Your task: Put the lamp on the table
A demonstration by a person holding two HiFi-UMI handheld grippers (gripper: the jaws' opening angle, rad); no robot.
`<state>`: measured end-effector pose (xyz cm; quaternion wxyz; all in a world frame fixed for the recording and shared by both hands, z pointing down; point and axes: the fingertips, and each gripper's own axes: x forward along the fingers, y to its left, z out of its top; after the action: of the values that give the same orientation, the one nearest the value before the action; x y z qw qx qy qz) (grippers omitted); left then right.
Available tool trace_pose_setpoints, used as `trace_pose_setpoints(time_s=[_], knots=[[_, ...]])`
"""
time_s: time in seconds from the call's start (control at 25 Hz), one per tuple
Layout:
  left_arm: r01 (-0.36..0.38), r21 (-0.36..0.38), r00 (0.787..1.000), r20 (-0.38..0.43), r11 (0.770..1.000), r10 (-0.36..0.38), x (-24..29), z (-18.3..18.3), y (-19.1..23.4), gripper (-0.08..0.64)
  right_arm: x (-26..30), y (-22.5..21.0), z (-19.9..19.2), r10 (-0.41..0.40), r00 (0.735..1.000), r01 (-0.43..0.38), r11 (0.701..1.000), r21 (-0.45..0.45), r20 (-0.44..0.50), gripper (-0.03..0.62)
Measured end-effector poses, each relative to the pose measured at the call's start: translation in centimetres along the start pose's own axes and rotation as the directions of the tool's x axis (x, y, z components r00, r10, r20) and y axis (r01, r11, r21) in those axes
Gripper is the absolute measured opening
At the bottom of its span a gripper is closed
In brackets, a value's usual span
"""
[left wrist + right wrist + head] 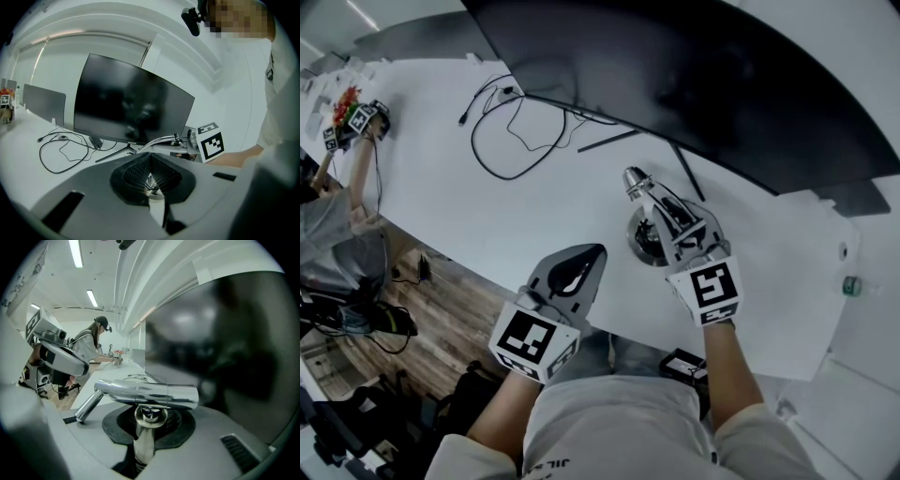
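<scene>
A chrome lamp (636,180) stands with its round base (643,242) on the white table (441,187), in front of the monitor. My right gripper (667,217) reaches in from the near side and is shut on the lamp's upright stem. In the right gripper view the stem (145,441) sits between the pads, and the tubular lamp head (150,394) lies across just above them. My left gripper (584,255) hovers at the table's near edge, left of the lamp, shut with nothing in it. From the left gripper view (150,159) the lamp's chrome arm (159,140) shows beyond the tips.
A large curved monitor (694,84) stands behind the lamp, its thin stand legs (609,141) spread on the table. A black cable (511,141) loops to the left of the legs. Another person (337,234) works at the far left end with a gripper (356,120).
</scene>
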<state>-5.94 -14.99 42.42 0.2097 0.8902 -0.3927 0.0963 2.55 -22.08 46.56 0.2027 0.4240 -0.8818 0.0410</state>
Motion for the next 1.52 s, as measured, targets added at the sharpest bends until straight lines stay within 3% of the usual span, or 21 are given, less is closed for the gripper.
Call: trace_pose_setpoints(time_s=[0.36,0.6,0.88,1.52], knots=[[-0.001,-0.005,1.0,-0.003,1.0,0.001,-0.4,-0.2,-0.5,0.003,-0.1,-0.4,0.0,-0.032,0.999,0.032,0.999,0.033,0.004,0.075],[0.003,-0.004,1.0,0.004,1.0,-0.003,-0.6,-0.1,-0.8,0.003,-0.3,-0.3,-0.5,-0.02,1.0,0.021,0.999,0.043,-0.016,0.15],[0.013,0.008,1.0,0.011,1.0,-0.013,-0.7,0.3,-1.6,0.003,-1.2,-0.1,-0.3,-0.022,1.0,0.022,0.998,0.056,-0.013,0.193],[0.031,0.048,0.999,0.015,0.998,-0.032,-1.5,1.4,-3.1,0.003,-4.8,0.3,-0.8,-0.053,0.998,0.055,0.996,0.069,-0.036,0.212]])
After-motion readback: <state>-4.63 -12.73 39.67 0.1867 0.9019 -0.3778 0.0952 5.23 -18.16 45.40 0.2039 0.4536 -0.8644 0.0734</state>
